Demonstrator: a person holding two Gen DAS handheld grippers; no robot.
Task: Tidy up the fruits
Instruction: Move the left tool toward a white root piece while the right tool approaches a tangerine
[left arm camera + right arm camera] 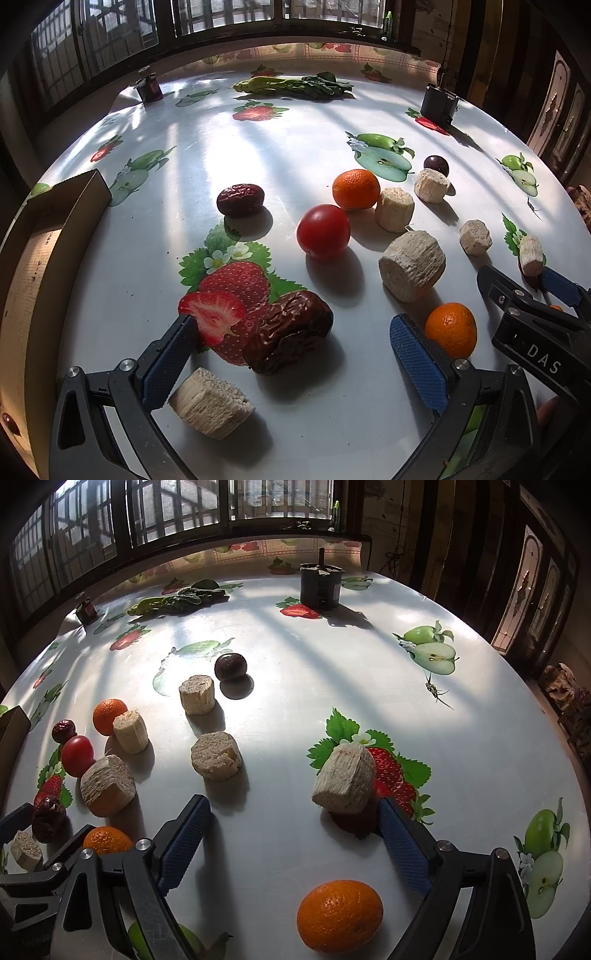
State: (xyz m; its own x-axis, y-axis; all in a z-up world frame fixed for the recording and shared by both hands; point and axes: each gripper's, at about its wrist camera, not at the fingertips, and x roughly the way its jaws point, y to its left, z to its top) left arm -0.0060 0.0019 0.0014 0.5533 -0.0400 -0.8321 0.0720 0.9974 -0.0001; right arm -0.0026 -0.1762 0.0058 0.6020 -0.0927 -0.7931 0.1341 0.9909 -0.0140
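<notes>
My left gripper (291,328) is open and low over the table, with a wrinkled red date (288,332) lying between its blue pads (417,362). A pale sugarcane chunk (210,404) lies by its left finger and an orange (450,328) just outside its right finger. A tomato (323,230), a second date (240,199) and another orange (355,189) lie farther off. My right gripper (295,805) is open and empty; an orange (340,910) lies between its arms and a sugarcane chunk (345,779) sits at its right fingertip. It also shows in the left wrist view (517,280).
A cardboard box (48,236) stands at the left table edge. Several more sugarcane chunks (216,755) and a dark passion fruit (231,666) are scattered mid-table. Leafy greens (295,86), a small jar (149,88) and a dark pot (319,585) stand at the far side.
</notes>
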